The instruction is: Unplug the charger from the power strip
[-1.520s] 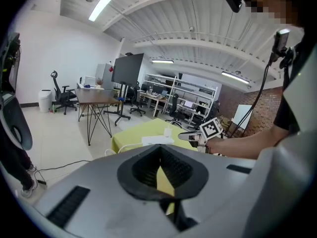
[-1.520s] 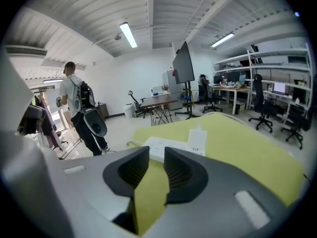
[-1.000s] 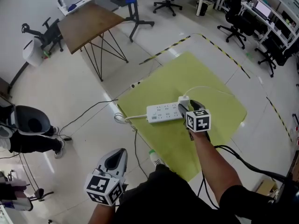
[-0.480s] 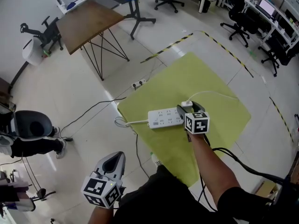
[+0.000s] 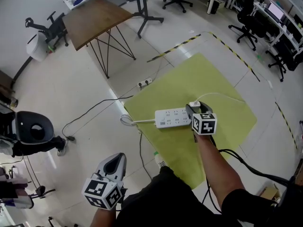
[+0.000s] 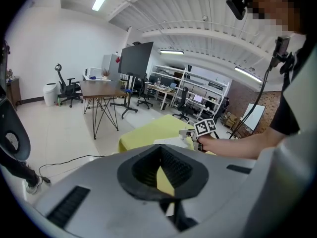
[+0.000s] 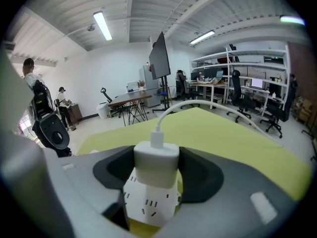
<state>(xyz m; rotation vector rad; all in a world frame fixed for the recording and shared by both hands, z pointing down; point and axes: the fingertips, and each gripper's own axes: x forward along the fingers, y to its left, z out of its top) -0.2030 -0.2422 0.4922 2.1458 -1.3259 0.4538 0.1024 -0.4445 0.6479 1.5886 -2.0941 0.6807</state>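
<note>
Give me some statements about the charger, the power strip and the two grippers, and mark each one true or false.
1. The charger is plugged into the power strip. True.
2. The mat under the power strip is blue. False: it is yellow-green.
3. The left gripper holds the power strip. False: it is empty and far from the power strip.
4. The charger stands between the jaws of the right gripper. True; they are closing on it.
5. A white cable leaves the charger. True.
</note>
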